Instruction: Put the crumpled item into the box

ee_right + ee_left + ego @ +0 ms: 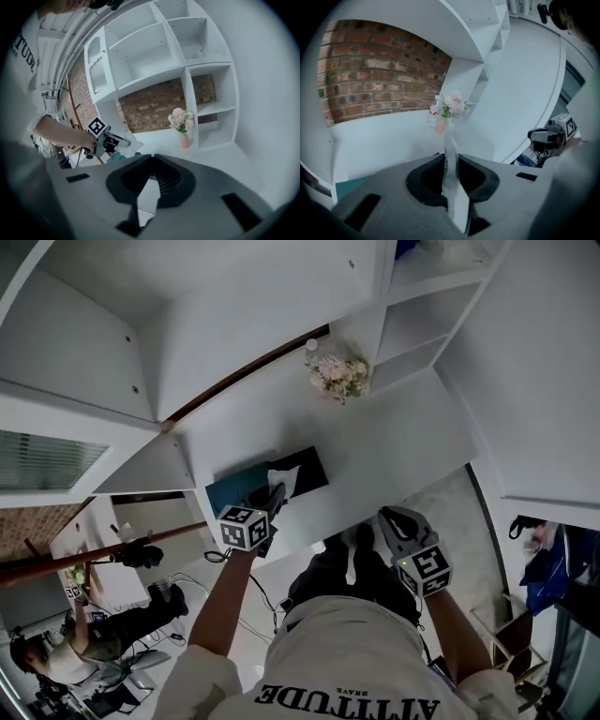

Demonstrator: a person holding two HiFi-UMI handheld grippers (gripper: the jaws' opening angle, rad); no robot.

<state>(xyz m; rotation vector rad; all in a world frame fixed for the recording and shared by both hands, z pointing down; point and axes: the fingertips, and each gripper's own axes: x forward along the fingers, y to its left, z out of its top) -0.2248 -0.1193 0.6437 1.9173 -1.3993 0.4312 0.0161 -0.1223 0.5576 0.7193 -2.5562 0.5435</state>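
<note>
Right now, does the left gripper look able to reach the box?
Probably yes. The left gripper, jaws shut on the crumpled item, hangs right by the box, and nothing on the counter stands between them.

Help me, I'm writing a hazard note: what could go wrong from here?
1. The left gripper seems to pinch only a thin edge of the crumpled paper, so it might slip free early.
2. The paper hangs above the box; dropped from there, it could drift onto the table.
</note>
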